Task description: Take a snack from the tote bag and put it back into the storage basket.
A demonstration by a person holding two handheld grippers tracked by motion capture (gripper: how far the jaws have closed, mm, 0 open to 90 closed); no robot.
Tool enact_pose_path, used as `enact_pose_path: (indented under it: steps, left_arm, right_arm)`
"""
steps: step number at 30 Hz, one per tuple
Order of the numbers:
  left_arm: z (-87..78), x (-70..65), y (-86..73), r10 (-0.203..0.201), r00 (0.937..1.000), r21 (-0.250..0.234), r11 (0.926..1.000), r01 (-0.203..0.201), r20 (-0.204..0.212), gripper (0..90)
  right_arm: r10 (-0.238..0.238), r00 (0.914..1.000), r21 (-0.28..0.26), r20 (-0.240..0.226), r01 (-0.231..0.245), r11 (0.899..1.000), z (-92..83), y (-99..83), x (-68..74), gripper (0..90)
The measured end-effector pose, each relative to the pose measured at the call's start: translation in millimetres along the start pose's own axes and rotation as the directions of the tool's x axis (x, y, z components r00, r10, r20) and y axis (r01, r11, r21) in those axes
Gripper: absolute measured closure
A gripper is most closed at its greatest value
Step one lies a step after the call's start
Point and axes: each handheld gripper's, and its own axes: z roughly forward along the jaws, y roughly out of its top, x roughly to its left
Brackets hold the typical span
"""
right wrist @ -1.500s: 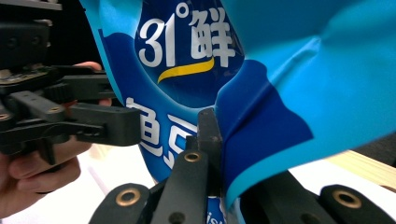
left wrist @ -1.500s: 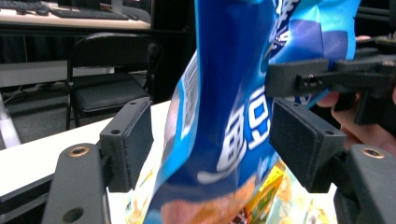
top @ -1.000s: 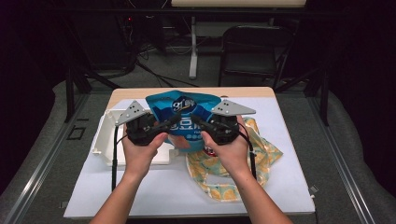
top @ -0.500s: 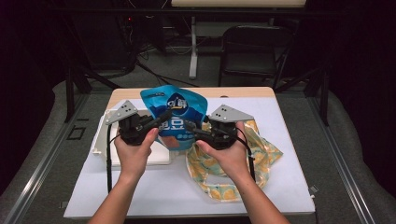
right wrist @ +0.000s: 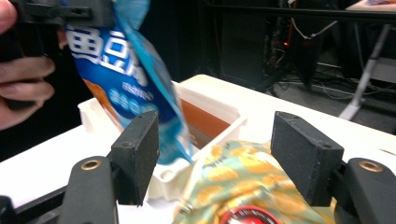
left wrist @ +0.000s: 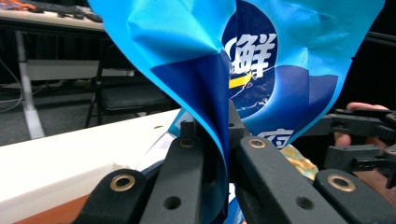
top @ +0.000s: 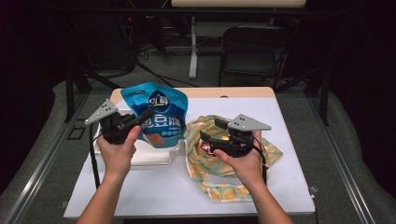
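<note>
Item: blue snack pouch (top: 156,114), held upright above the white tray (top: 154,157) at the table's left, its lower end hanging at the tray's opening, presumably so it can be lowered in. Left gripper (top: 142,119): jaws clamped on a fold of the pouch's edge, the film pinched tight between the black fingers (left wrist: 187,158). Right gripper (top: 212,133): jaws have just been opening, pads apart with nothing between them, poised low over the yellow patterned cloth bag (top: 224,163) at centre right, apparently freed to deal with the bag. A red-rimmed object (right wrist: 247,217) lies at the bag's mouth; identity uncertain in the blur. Clearances: tray near the left table edge (top: 93,186), bag touching the tray's right wall; open white surface toward the person and to the far right.
</note>
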Motion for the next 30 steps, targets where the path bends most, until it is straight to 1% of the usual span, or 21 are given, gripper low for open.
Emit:
enact_pose_path:
  steps: [7,12,14,15,17,19,21,23,24,25,30]
  left_arm:
    - [-13.1,21.7,-2.5,-0.019,0.9996,-0.011,0.9998,0.019,-0.023,90.0]
    - [-20.3,37.0,-5.8,-0.035,0.9985,-0.018,0.9993,0.034,-0.042,90.0]
    - [-23.5,45.1,-7.8,-0.058,0.9972,-0.026,0.9981,0.056,-0.047,90.0]
    - [-24.6,47.9,-8.4,-0.060,0.9970,-0.026,0.9979,0.058,-0.050,90.0]
    - [-27.1,54.5,-10.0,-0.061,0.9963,-0.027,0.9979,0.059,-0.061,90.0]
    - [-29.5,61.7,-12.1,-0.068,0.9947,-0.031,0.9973,0.066,-0.077,90.0]
    - [-31.2,68.7,-13.9,-0.063,0.9937,-0.029,0.9977,0.061,-0.092,90.0]
    - [-32.8,75.6,-16.0,-0.066,0.9923,-0.027,0.9976,0.064,-0.105,90.0]
    - [-33.2,78.2,-17.0,-0.064,0.9921,-0.027,0.9978,0.061,-0.108,90.0]
    - [-33.5,81.4,-18.3,-0.062,0.9918,-0.025,0.9979,0.060,-0.112,90.0]
    - [-33.1,97.1,-27.0,-0.063,0.9908,-0.021,0.9979,0.061,-0.120,90.0]
  right_arm:
    - [0.031,0.9982,0.000,0.050,-0.031,1.000,-16.9,-12.5,-17.1,32.7]
    - [0.038,0.9961,0.006,0.079,-0.038,0.999,-24.4,-22.0,-22.6,32.4]
    - [0.040,0.9955,0.010,0.086,-0.041,0.999,-26.6,-26.2,-24.5,32.0]
    - [0.037,0.9951,0.016,0.092,-0.039,0.999,-27.7,-28.2,-26.1,31.7]
    - [0.046,0.9939,0.015,0.100,-0.048,0.999,-29.4,-32.1,-28.2,31.6]
    - [0.045,0.9927,0.023,0.112,-0.048,0.999,-31.8,-36.4,-30.9,31.4]
    - [0.055,0.9907,0.024,0.124,-0.058,0.998,-34.3,-41.7,-34.3,31.5]
    - [0.064,0.9887,0.024,0.135,-0.068,0.997,-36.0,-46.0,-36.8,31.5]
    - [0.074,0.9872,0.022,0.141,-0.077,0.997,-36.9,-49.0,-38.5,31.6]
    - [0.069,0.9872,0.032,0.144,-0.074,0.997,-38.0,-50.4,-39.8,31.6]
    - [0.083,0.9829,0.034,0.164,-0.089,0.995,-40.1,-60.0,-44.1,32.0]
